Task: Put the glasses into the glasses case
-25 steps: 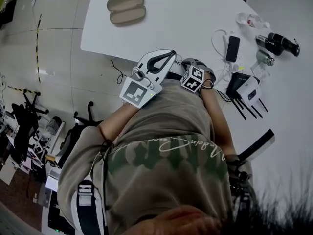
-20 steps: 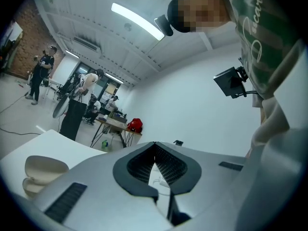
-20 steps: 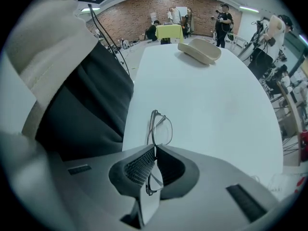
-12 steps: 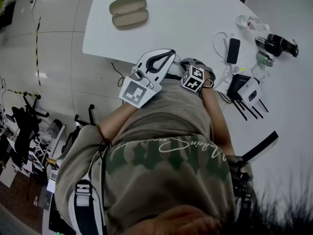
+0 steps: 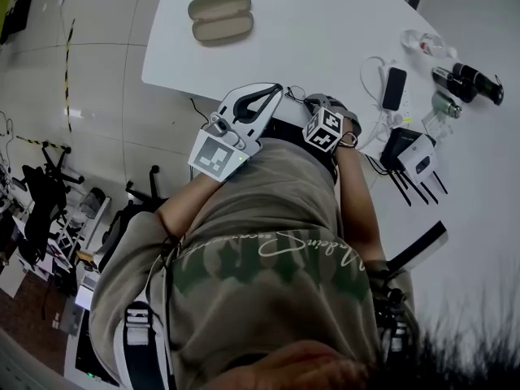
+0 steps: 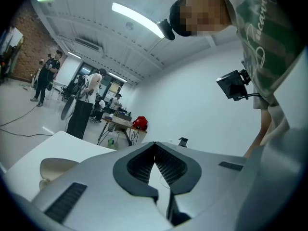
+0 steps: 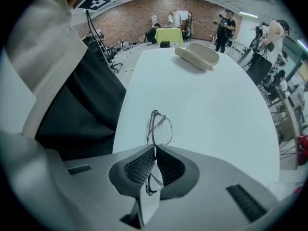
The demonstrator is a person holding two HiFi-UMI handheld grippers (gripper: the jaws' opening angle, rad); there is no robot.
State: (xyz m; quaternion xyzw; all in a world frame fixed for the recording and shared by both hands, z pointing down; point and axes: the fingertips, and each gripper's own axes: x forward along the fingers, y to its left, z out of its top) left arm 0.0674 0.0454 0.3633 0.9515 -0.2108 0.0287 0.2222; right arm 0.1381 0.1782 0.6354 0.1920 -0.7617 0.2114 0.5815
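The glasses case [image 5: 220, 16] lies open on the white table [image 5: 325, 31], far from the table's near edge; it also shows as a beige shell [image 7: 197, 55] and at the lower left [image 6: 54, 168]. My right gripper [image 7: 154, 150] is shut on the thin-framed glasses [image 7: 159, 128], which stick up between the jaws above the table. In the head view only its marker cube [image 5: 325, 128] shows clearly, close to the person's waist. My left gripper [image 5: 279, 89] is beside it, its jaws [image 6: 155, 144] shut with nothing between them.
A phone on a white cable [image 5: 394, 88], a black-and-white box with antennas [image 5: 414, 157] and dark cylinders [image 5: 475, 81] lie on the table's right side. Office chairs [image 5: 45, 210] stand on the floor to the left. People stand in the background.
Both grippers stay close to the person's waist; the left one has drifted slightly left and down. The head view has shifted a little. The right jaws keep hold of the glasses.
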